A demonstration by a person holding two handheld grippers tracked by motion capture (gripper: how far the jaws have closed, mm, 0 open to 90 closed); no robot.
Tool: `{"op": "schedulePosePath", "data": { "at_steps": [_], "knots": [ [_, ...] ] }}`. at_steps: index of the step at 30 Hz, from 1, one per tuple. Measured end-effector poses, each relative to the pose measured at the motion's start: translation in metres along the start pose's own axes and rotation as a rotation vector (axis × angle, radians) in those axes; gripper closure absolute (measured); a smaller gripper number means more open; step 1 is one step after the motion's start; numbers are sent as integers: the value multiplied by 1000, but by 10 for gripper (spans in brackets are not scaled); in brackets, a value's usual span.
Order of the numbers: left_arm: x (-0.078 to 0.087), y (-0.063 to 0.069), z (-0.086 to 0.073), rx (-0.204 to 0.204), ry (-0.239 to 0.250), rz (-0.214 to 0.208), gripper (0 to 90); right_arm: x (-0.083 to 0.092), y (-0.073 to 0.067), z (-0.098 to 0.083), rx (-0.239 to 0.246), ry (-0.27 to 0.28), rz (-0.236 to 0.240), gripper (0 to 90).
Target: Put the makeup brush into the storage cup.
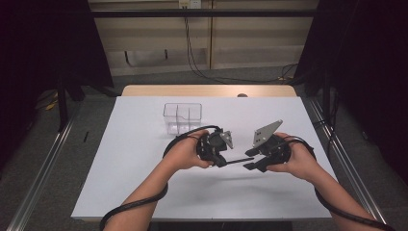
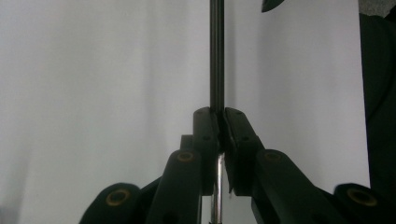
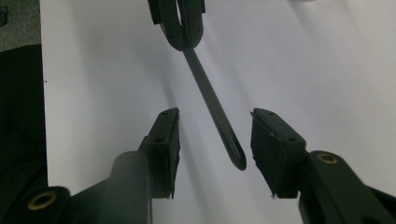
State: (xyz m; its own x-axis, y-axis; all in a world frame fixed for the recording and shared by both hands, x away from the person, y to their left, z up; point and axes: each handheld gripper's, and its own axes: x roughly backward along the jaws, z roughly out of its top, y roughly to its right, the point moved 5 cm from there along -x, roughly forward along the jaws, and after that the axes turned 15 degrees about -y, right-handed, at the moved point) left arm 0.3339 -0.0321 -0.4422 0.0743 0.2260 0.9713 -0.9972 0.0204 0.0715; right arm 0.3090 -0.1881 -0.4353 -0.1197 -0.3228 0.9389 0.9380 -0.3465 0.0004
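The left gripper [image 1: 225,155] holds a thin dark rod [image 3: 212,105] tight. Its free end sits between the wide-open right gripper [image 3: 215,140] jaws. Squeeze slowly around the tip.

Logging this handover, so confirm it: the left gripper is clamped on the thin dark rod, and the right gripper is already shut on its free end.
Not quite. The left gripper is clamped on the thin dark rod, but the right gripper is open: in the right gripper view its jaws stand apart on either side of the rod's free end.
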Motion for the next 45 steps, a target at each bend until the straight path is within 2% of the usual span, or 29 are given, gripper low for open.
{"op": "schedulePosePath", "data": {
  "at_steps": [2,8,17,24,32,41,45],
  "knots": [
    [0,0,1,-3,6,0,842,0,0,0,6,-8,-8,562],
    [1,4,5,-21,18,-16,842,-5,-3,3,73,-23,-7,686],
    [-1,6,7,-43,11,-36,843,-10,-6,5,132,-49,-1,787],
    [0,6,6,-51,18,-65,842,-14,-9,2,156,-61,20,813],
    [5,5,7,-51,51,-94,841,-18,-12,-2,180,-83,25,835],
    [5,4,8,-55,41,-98,842,-21,-11,-4,162,-79,35,828],
    [4,3,9,-55,44,-90,842,-21,-11,-3,153,-76,39,791]
  ]
}}
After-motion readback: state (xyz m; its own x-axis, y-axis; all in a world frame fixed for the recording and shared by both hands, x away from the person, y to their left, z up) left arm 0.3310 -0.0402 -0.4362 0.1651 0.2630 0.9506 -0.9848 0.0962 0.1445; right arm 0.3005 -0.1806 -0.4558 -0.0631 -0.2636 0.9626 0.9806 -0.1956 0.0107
